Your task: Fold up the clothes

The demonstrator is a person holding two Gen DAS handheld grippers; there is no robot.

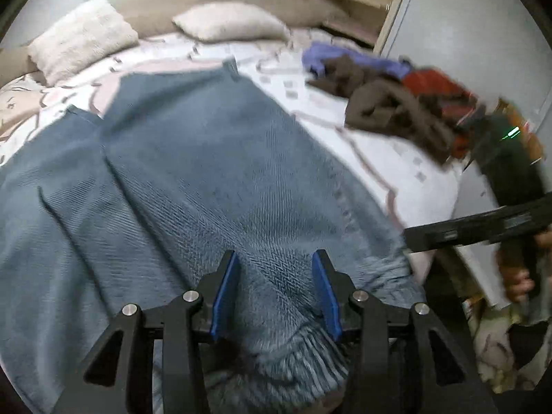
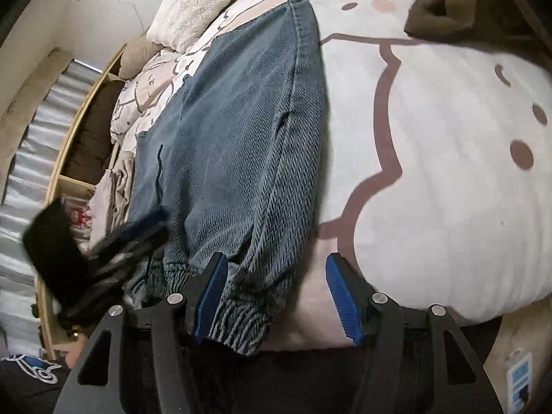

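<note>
While the blue trousers [image 2: 241, 131] are lying flat on the bed [image 2: 448, 172], both hand-held grippers, left [image 1: 276, 293] and right [image 2: 277, 296], are hovering part-open and empty over the cuffs; next they likely need gripping.

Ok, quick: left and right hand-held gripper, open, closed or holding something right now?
Left hand-held gripper: open, blue trousers bunched between its pads, no grip visible.
Right hand-held gripper: open, over the trouser cuff, holding nothing.

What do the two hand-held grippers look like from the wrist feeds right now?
Both match: the left hand-held gripper and the right hand-held gripper have matte black angular frames with triangular cutouts, round silver pivot bolts and blue ribbed finger pads. A green light glows on the right unit.
</note>
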